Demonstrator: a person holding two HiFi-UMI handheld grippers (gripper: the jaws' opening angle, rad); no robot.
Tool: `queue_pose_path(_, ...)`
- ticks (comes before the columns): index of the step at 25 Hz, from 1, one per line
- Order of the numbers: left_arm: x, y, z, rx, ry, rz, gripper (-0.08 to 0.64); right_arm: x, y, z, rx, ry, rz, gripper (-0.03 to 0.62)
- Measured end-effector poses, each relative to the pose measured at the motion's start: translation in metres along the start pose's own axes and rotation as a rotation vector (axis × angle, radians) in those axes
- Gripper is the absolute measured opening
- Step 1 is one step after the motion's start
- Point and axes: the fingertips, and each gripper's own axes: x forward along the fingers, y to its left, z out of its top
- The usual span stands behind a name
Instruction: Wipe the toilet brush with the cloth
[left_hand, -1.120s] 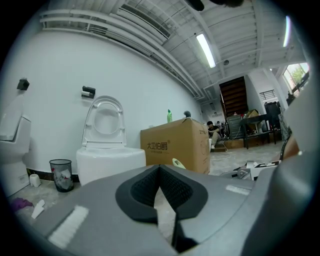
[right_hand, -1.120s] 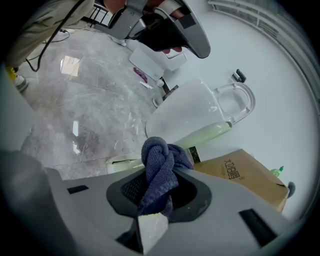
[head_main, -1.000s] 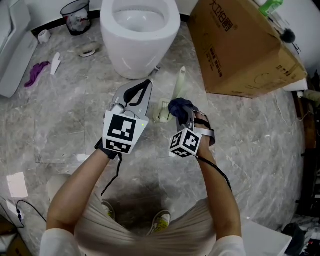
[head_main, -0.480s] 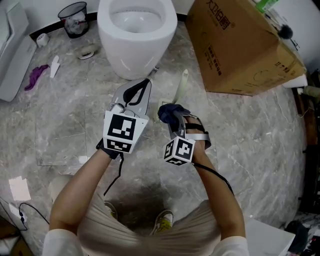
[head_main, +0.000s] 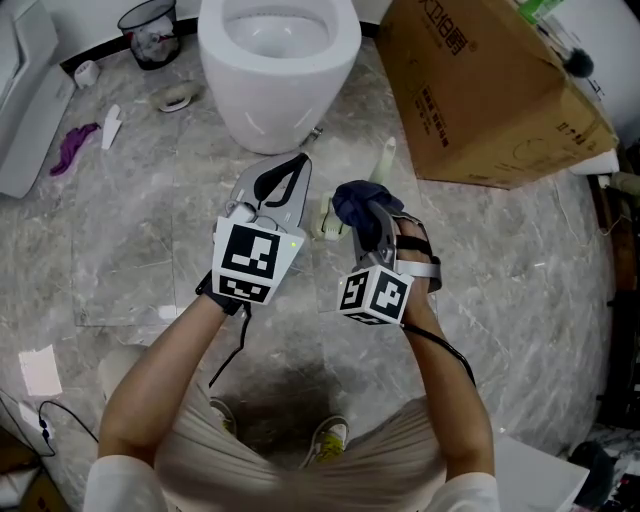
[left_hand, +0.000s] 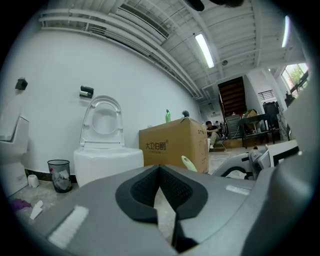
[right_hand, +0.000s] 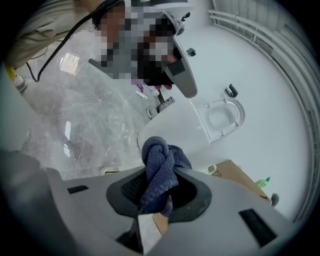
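Observation:
A pale green toilet brush lies on the grey floor in front of the toilet, its handle (head_main: 386, 158) pointing away from me and its pale head end (head_main: 325, 221) between the two grippers. My right gripper (head_main: 368, 215) is shut on a dark blue cloth (head_main: 358, 200), which bunches out of the jaws (right_hand: 160, 167) and covers the brush's middle. I cannot tell if the cloth touches the brush. My left gripper (head_main: 297, 165) hangs just left of the brush, shut, with nothing between its pads. The handle tip (left_hand: 189, 163) shows over its jaws in the left gripper view.
A white toilet (head_main: 275, 60) stands straight ahead and a large cardboard box (head_main: 480, 90) to its right. A waste bin (head_main: 150, 32), a purple rag (head_main: 72, 147) and small litter lie at the left. My feet are just below the grippers.
My right gripper with the cloth swung left toward the left gripper, then back right and a little further away. The left gripper has hardly moved.

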Motion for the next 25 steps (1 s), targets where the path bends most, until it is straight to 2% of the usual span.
queue_pose_path(17, -0.010, -0.001, -0.015, 0.031, 0.049, -0.001, 0.002, 0.033, 0.031, -0.019, 0.103, 0.010, 0.118, 0.095)
queue_pose_path(25, -0.006, -0.011, -0.017, 0.036, 0.047, -0.036, 0.002, 0.040, 0.045, -0.022, 0.098, 0.016, 0.152, 0.096)
